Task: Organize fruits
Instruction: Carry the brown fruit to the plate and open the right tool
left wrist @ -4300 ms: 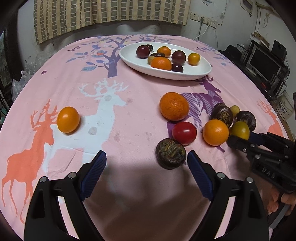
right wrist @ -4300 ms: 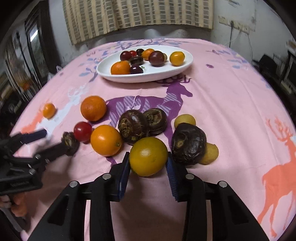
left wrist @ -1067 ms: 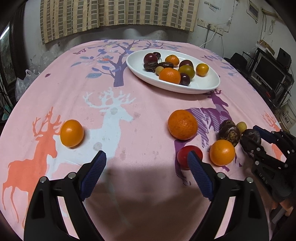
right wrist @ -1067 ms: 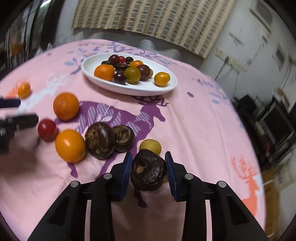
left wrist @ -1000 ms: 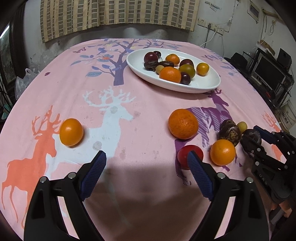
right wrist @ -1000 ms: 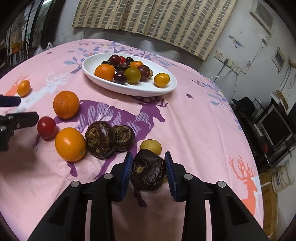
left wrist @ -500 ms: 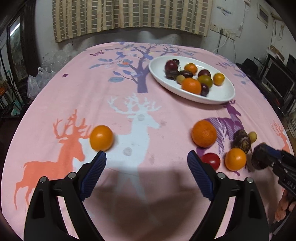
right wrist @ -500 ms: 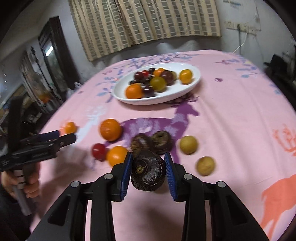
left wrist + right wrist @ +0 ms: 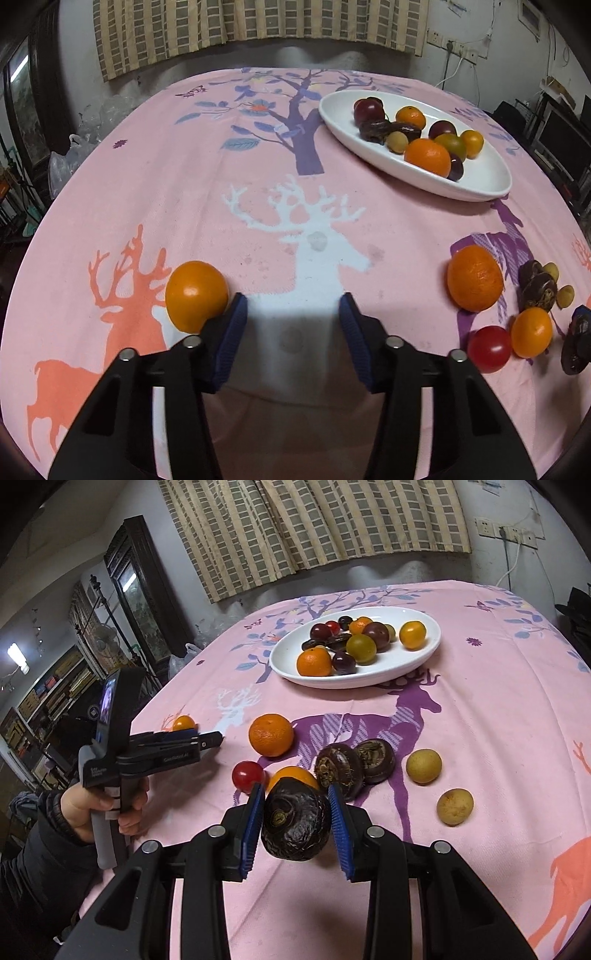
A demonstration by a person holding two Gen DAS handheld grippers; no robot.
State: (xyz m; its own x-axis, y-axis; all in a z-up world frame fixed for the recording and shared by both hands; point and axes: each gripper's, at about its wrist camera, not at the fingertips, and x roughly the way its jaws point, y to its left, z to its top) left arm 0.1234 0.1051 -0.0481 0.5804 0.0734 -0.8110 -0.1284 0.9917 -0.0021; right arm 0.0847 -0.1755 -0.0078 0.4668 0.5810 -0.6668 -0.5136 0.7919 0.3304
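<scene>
My right gripper (image 9: 296, 825) is shut on a dark wrinkled passion fruit (image 9: 295, 821) and holds it above the pink tablecloth. My left gripper (image 9: 293, 332) is open and empty; a lone small orange (image 9: 196, 295) lies just outside its left finger. It also shows in the right wrist view (image 9: 183, 723). A white oval plate (image 9: 413, 664) holds several fruits at the far side. Loose on the cloth lie a large orange (image 9: 271, 734), a red tomato (image 9: 248, 775), a small orange (image 9: 291, 775), two dark passion fruits (image 9: 340, 770) and two small yellow fruits (image 9: 423, 765).
The round table's edge curves close on the left and right. Curtains and a wall stand behind the table. A dark cabinet (image 9: 136, 590) and shelves stand at the left. The hand holding my left gripper (image 9: 110, 805) is at the table's left edge.
My right gripper has lifted the passion fruit higher off the cloth. My left gripper has moved left toward the lone small orange, and its jaws have narrowed.
</scene>
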